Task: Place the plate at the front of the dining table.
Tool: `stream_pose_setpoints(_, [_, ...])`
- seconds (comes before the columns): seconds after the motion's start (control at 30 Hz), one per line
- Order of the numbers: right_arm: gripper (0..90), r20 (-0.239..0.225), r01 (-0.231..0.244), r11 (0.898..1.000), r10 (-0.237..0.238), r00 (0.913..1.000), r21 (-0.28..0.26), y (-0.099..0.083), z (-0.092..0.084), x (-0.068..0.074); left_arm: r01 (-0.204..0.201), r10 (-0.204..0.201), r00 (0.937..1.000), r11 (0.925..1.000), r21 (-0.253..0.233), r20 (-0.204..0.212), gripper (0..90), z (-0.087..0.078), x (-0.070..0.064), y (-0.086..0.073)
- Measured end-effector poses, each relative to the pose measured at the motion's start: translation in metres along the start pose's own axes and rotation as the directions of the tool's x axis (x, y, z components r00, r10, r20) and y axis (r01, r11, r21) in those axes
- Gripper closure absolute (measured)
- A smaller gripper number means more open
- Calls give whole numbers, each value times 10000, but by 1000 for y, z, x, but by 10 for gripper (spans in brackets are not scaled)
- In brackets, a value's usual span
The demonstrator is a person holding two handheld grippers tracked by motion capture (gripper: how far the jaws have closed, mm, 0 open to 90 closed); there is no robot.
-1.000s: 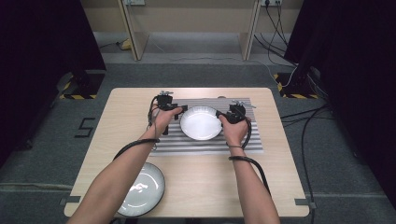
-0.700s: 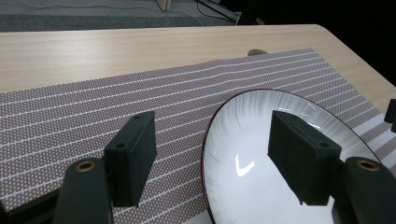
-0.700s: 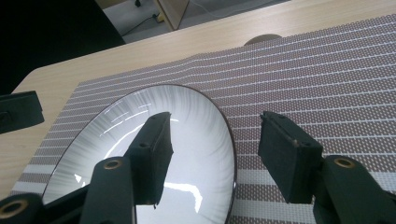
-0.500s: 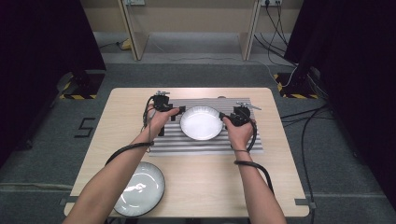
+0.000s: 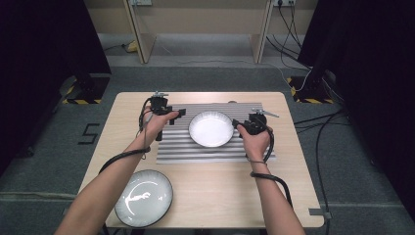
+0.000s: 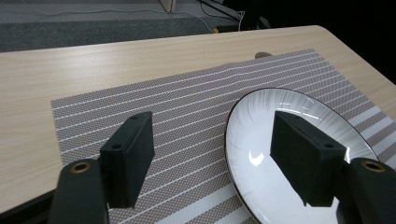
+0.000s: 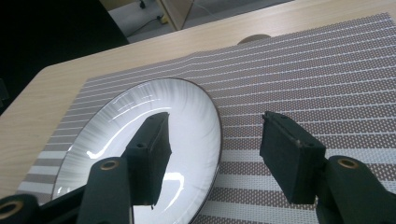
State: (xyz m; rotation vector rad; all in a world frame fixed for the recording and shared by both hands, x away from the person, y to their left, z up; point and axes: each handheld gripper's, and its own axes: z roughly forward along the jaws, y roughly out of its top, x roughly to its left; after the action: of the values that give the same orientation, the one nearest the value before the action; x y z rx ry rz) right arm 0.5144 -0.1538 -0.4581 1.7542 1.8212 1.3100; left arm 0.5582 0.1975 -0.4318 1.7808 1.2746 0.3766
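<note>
A white ribbed plate (image 5: 211, 129) with a dark rim lies on the striped placemat (image 5: 181, 147) in the middle of the table. My left gripper (image 5: 177, 116) hangs just left of the plate; its jaws have just been opening and stand wide. In the left gripper view the plate's (image 6: 289, 154) left rim lies between the jaws of that gripper (image 6: 212, 137), untouched. My right gripper (image 5: 238, 126) sits at the plate's right edge, and its jaws have also just been opening. In the right gripper view this gripper (image 7: 215, 135) straddles the plate's (image 7: 140, 121) rim without pressing it.
A second, greyish plate (image 5: 143, 197) rests at the table's front left corner. A small round disc (image 5: 232, 102) pokes out at the placemat's far edge. Cables trail from both grippers along the forearms. Dark screens stand to the left and right of the table.
Both hands have drawn outward from the white plate, the left one to the left and the right one to the right. The plate stays on the placemat.
</note>
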Motion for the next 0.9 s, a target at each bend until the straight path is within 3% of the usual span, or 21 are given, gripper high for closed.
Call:
stream_pose_setpoints(0.27, [424, -119, 217, 9997, -218, 9997, -61, 0, -10, 3, -154, 155, 9994, 9999, -43, 300, 297, -22, 3, -1])
stream_pose_setpoints(0.4, [424, -176, 274, 9996, -275, 9995, -36, -4, -13, 1, 2, 5, 9986, 9999, -139, 536, 297, -31, 5, -3])
stream_pose_setpoints(0.9, [420, -200, 238, 9997, -239, 9995, -44, -17, -27, -7, -131, 139, 9994, 9996, -261, 313, 297, -55, 18, -22])
